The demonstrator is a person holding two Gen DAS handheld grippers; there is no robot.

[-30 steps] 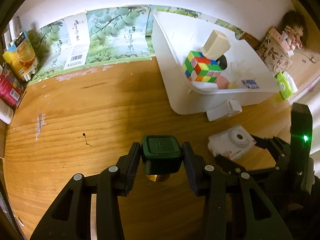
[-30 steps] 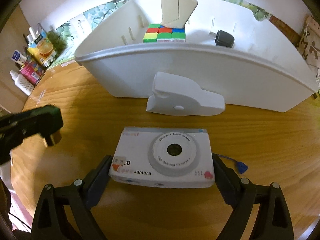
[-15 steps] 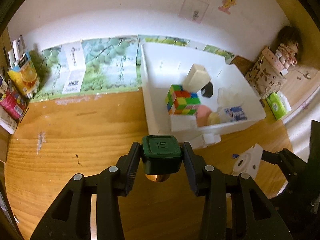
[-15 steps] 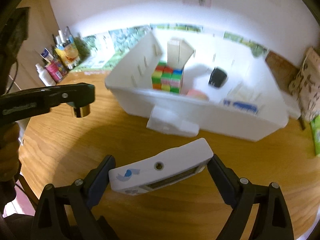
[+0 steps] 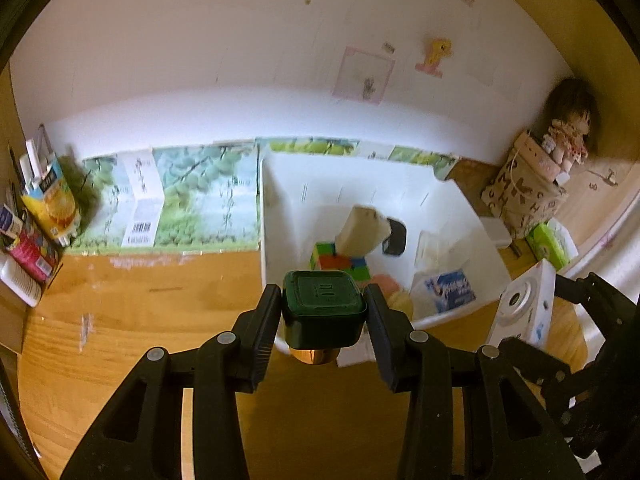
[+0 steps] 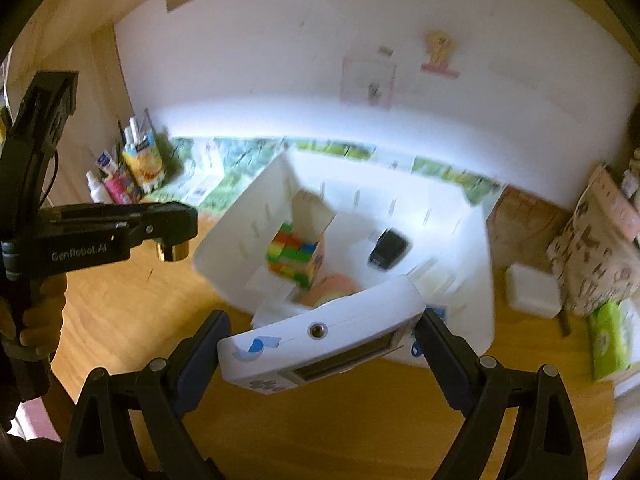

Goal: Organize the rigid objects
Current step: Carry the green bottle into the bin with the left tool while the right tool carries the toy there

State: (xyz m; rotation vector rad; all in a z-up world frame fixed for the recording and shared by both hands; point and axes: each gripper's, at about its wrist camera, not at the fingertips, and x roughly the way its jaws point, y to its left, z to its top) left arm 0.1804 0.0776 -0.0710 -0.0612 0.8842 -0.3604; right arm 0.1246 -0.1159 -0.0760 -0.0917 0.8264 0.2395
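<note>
My left gripper is shut on a dark green square-capped bottle with a gold base, held in the air in front of the white bin. My right gripper is shut on a white toy camera, tilted, lifted above the table just before the bin. The camera also shows in the left wrist view. The left gripper appears in the right wrist view, left of the bin. In the bin lie a colour cube, a beige block and a black object.
Wooden table. Green printed cartons stand along the wall. Bottles and a juice box sit far left. A patterned bag, a doll, a green tissue pack and a white box sit right.
Both grippers have risen and moved toward the bin. The camera has come up off the table and now hangs over the bin's front edge; the bottle is nearer the bin.
</note>
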